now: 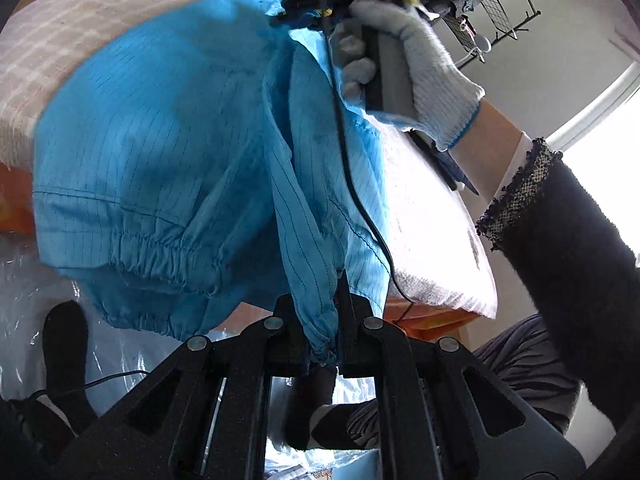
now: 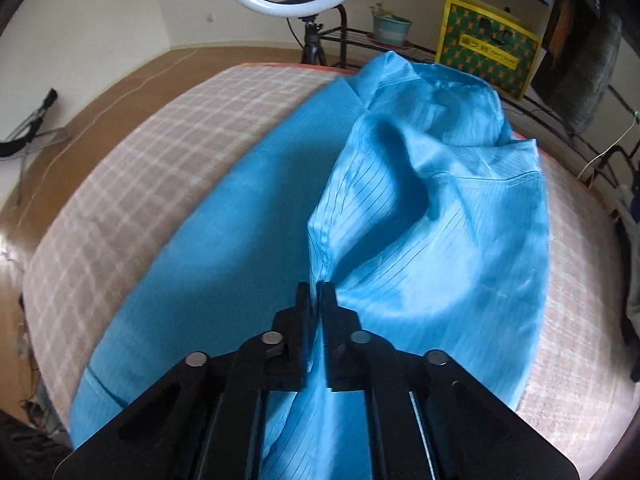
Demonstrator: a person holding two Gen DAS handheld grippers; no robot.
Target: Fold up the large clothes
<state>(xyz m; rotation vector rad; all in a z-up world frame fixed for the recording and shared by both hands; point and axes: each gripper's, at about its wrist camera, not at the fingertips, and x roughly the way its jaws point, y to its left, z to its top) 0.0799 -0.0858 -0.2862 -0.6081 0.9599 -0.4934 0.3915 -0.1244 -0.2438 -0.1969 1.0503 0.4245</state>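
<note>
Two tongs grip one blue garment (image 2: 400,208). Left tongs (image 1: 332,320) are closed on a bunched fold near its elastic hem, which hangs over the near edge of the checked pad (image 2: 132,168) carrying it. Right tongs (image 2: 316,292) pinch a raised ridge of the same cloth, lifting it above the flat layer that lies across the pad's middle. In the left wrist view, a white-gloved hand (image 1: 404,72) holds the other tool's handle above the far edge.
</note>
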